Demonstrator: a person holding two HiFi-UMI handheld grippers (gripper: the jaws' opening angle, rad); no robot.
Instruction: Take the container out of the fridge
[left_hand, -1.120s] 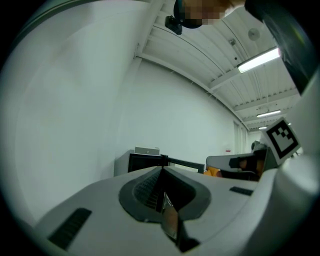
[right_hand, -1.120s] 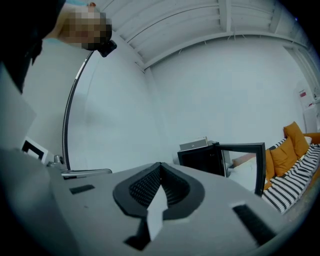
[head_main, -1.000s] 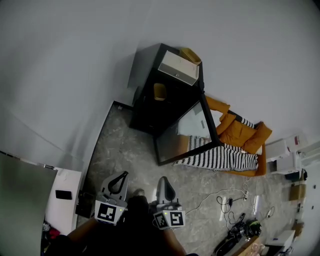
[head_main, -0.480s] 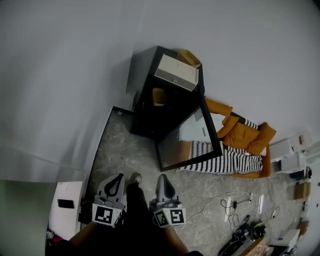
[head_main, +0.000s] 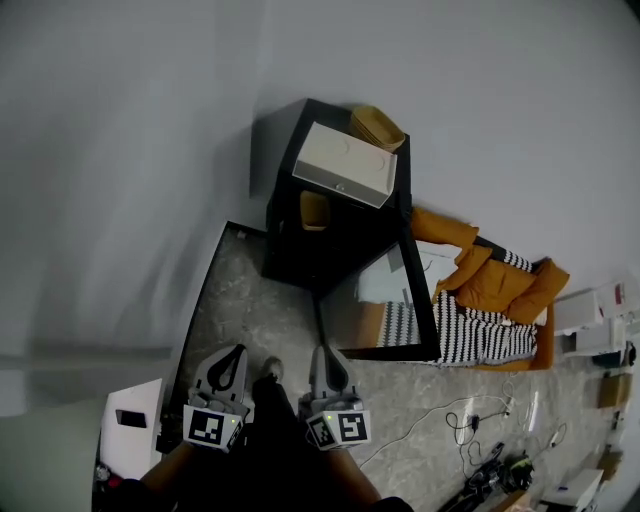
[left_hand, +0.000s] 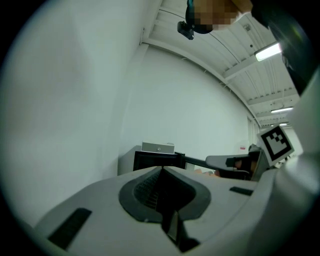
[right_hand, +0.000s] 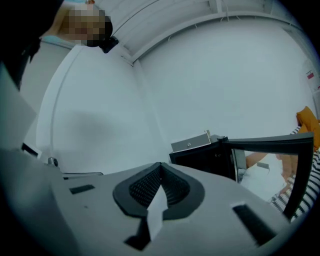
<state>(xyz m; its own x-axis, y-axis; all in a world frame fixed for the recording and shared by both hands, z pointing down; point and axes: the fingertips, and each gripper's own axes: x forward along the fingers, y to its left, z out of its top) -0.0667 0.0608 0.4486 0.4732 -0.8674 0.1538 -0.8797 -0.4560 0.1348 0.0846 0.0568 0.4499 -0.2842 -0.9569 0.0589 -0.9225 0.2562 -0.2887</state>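
A black fridge (head_main: 340, 235) stands against the wall with its glass door (head_main: 385, 310) swung open toward me. Inside, on an upper shelf, sits a yellow container (head_main: 315, 210). My left gripper (head_main: 235, 352) and right gripper (head_main: 322, 350) are side by side low in the head view, well short of the fridge, both shut and empty. In the left gripper view the left gripper (left_hand: 161, 168) points level at the fridge (left_hand: 155, 160) far ahead. The right gripper (right_hand: 160, 164) faces the fridge (right_hand: 205, 159) and its open door (right_hand: 270, 145). The container does not show in either gripper view.
A white box (head_main: 345, 165) and a yellow basket (head_main: 377, 127) rest on top of the fridge. An orange couch with a striped blanket (head_main: 490, 300) lies right of the door. Cables (head_main: 470, 425) trail over the floor at lower right; a white cabinet (head_main: 130, 425) stands at lower left.
The fridge has drawn nearer and larger in the head view as both grippers moved forward together. Both stay shut and empty.
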